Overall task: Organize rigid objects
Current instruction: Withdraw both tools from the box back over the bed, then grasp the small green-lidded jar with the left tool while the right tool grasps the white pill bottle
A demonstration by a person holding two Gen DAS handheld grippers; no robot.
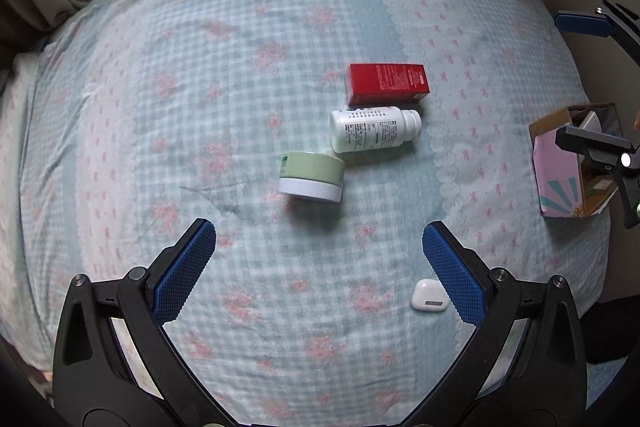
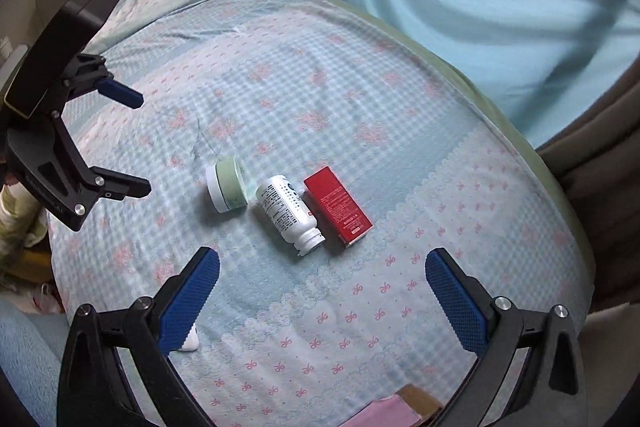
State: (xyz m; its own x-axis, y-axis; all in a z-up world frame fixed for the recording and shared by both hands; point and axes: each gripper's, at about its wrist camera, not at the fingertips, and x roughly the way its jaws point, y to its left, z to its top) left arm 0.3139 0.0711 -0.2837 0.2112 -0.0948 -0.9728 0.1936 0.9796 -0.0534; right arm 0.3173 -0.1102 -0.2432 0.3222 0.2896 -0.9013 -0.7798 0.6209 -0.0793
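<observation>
Both grippers hang above a bed covered in a pale blue checked sheet with pink bows, the left gripper and the right gripper each with blue-padded jaws spread wide and holding nothing. Near the middle lie a green jar on its side, a white bottle just beside it, and a red box against the bottle. A small white earbud case sits apart, close to the left gripper, and an open pink carton rests at the bed's edge

Open bedspread around clustered jar, bottle, box.
</observation>
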